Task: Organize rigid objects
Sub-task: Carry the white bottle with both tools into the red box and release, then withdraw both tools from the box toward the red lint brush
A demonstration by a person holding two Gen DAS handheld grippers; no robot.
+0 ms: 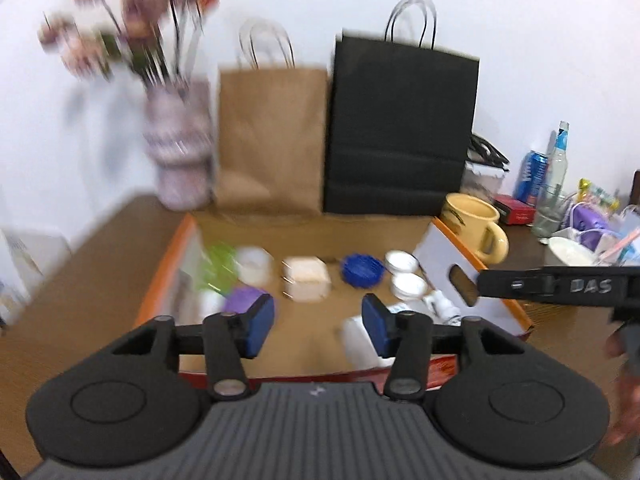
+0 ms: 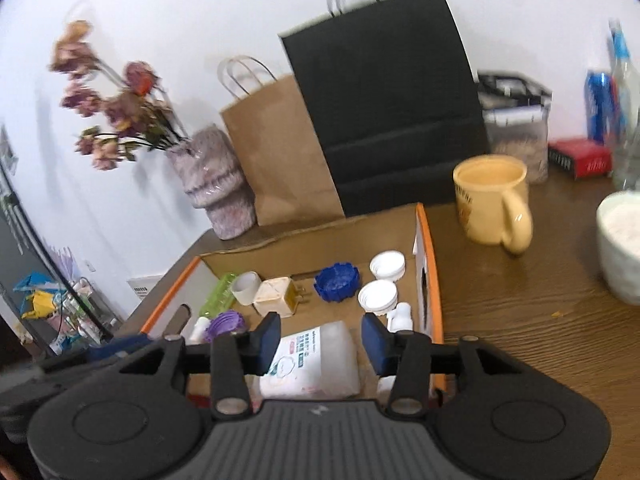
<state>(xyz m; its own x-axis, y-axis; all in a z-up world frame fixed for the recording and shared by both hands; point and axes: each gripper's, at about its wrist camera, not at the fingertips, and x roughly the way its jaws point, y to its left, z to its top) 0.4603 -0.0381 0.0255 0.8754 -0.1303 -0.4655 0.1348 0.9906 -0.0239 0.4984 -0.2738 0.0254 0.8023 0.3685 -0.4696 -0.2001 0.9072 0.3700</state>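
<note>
An open cardboard box [image 1: 312, 236] [image 2: 428, 248] with orange edges lies on the wooden table. Inside are a blue cap [image 1: 362, 270] [image 2: 337, 281], two white lids [image 1: 408, 285] [image 2: 378, 295], a cream plug adapter [image 1: 306, 284] [image 2: 277, 296], a white cup [image 1: 253, 265] [image 2: 246, 287], a green item [image 2: 218, 300], a purple cap [image 1: 242, 298] [image 2: 226, 323] and a white packet [image 2: 316, 360]. My left gripper [image 1: 318, 330] is open and empty above the box's near part. My right gripper [image 2: 320, 338] is open and empty over the packet.
A yellow mug [image 1: 476, 222] [image 2: 494, 204] stands right of the box. A brown bag [image 1: 272, 140] [image 2: 276, 148], a black bag [image 1: 400, 132] [image 2: 384, 100] and a flower vase [image 1: 180, 148] [image 2: 216, 184] stand behind it. A white bowl [image 2: 622, 240], bottles and a red box [image 2: 580, 156] sit at right.
</note>
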